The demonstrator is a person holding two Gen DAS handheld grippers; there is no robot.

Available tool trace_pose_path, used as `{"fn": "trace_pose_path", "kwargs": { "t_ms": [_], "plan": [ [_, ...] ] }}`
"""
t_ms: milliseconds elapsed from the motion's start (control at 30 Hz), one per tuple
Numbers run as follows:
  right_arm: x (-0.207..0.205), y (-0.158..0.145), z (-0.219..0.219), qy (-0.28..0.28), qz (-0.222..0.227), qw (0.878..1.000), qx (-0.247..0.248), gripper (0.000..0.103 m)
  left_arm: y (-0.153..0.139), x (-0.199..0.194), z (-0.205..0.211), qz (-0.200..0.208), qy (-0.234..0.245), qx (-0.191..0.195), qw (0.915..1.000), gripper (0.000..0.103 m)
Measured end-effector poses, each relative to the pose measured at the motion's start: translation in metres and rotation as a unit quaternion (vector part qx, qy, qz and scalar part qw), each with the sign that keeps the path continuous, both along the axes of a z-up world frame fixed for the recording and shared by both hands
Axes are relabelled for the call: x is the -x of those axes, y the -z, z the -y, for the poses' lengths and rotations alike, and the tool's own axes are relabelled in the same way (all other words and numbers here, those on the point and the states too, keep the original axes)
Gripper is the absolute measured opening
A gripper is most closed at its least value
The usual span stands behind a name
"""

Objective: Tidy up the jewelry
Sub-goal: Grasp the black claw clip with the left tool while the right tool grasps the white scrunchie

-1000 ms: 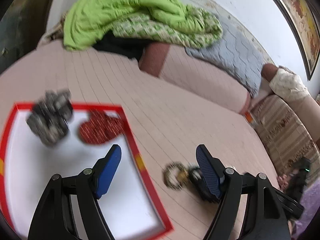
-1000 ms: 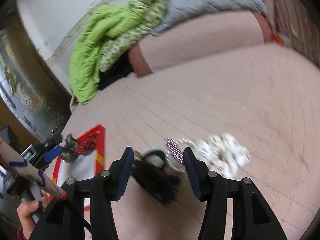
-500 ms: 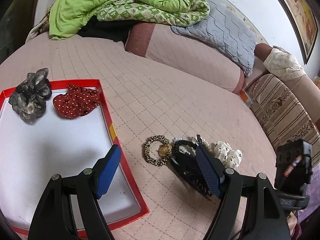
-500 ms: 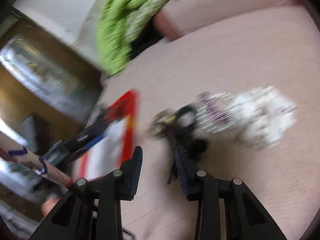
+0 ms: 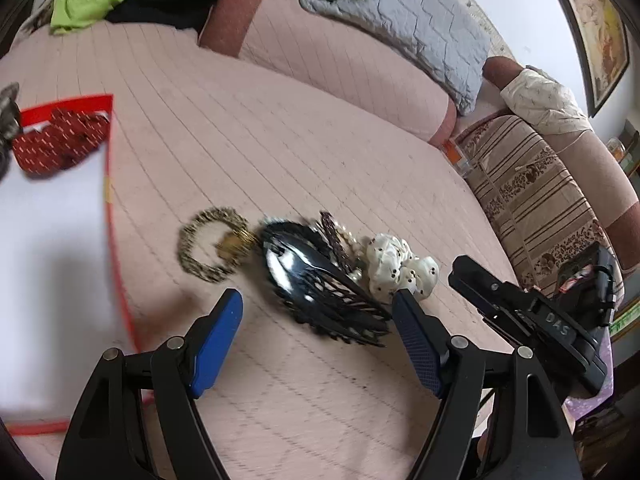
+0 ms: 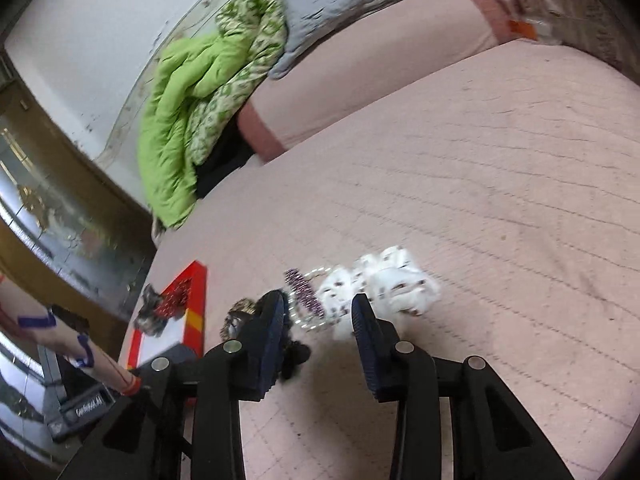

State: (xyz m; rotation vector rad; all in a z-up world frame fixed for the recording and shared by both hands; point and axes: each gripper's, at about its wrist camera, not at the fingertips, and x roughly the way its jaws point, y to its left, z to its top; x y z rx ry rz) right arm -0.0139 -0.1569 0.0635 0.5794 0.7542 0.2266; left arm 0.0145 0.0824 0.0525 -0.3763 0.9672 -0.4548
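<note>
A pile of hair accessories lies on the pink quilted bed. It holds a black claw clip, a leopard-print scrunchie, a white dotted scrunchie and a purple beaded piece. My left gripper is open, its blue pads on either side of the near end of the clip without touching it. My right gripper has narrow jaws but is open. A pearl strand and the white scrunchie lie just past its tips. The black clip sits by its left finger.
A red-rimmed white tray lies at the left with a red dotted scrunchie and a grey one in it. Green bedding, a grey pillow and a pink bolster line the far side. A striped cushion is at the right.
My left gripper moved right, from over the tray to the pile, and now brackets the black clip. My right gripper's jaws narrowed and it swung toward the white scrunchie.
</note>
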Motion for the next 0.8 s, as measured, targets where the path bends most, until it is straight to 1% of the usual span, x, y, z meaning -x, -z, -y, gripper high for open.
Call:
{"fn": "trace_pose_path", "kwargs": {
  "t_ms": [100,233,333,400,467,567,600,667,733,800],
  "plan": [
    [0.002,0.000,0.007,0.007,0.002,1.000,0.005,0.043,0.007,-0.001,0.014,-0.015,0.000,0.001,0.9999,0.076],
    [0.006,-0.001,0.018,0.017,0.003,1.000,0.011,0.044,0.016,-0.002,0.032,-0.024,-0.006,-0.013,0.9996,0.076],
    [0.005,0.001,0.023,0.021,0.000,1.000,0.007,0.045,0.019,-0.009,0.041,-0.027,-0.025,-0.035,0.9987,0.077],
    [0.006,0.002,0.027,0.021,-0.001,1.000,0.004,0.045,0.021,-0.015,0.042,-0.026,-0.036,-0.038,0.9983,0.081],
    [0.008,0.003,0.029,0.021,-0.001,1.000,0.006,0.045,0.025,-0.022,0.044,-0.027,-0.040,-0.042,0.9979,0.083],
    [0.007,0.004,0.033,0.021,-0.004,1.000,0.006,0.046,0.036,-0.031,0.048,-0.035,-0.031,-0.071,0.9963,0.083],
    [0.005,0.004,0.033,0.022,-0.005,1.000,0.006,0.047,0.036,-0.031,0.050,-0.025,-0.022,-0.086,0.9957,0.083],
    [0.003,0.006,0.034,0.024,-0.010,1.000,0.004,0.048,0.034,-0.030,0.052,-0.011,-0.018,-0.100,0.9948,0.082],
    [0.001,0.009,0.034,0.023,-0.015,1.000,0.000,0.048,0.035,-0.030,0.049,-0.004,-0.015,-0.106,0.9942,0.077],
    [-0.002,0.011,0.032,0.022,-0.021,1.000,-0.001,0.051,0.033,-0.028,0.045,0.003,-0.012,-0.102,0.9947,0.071]
  ]
}}
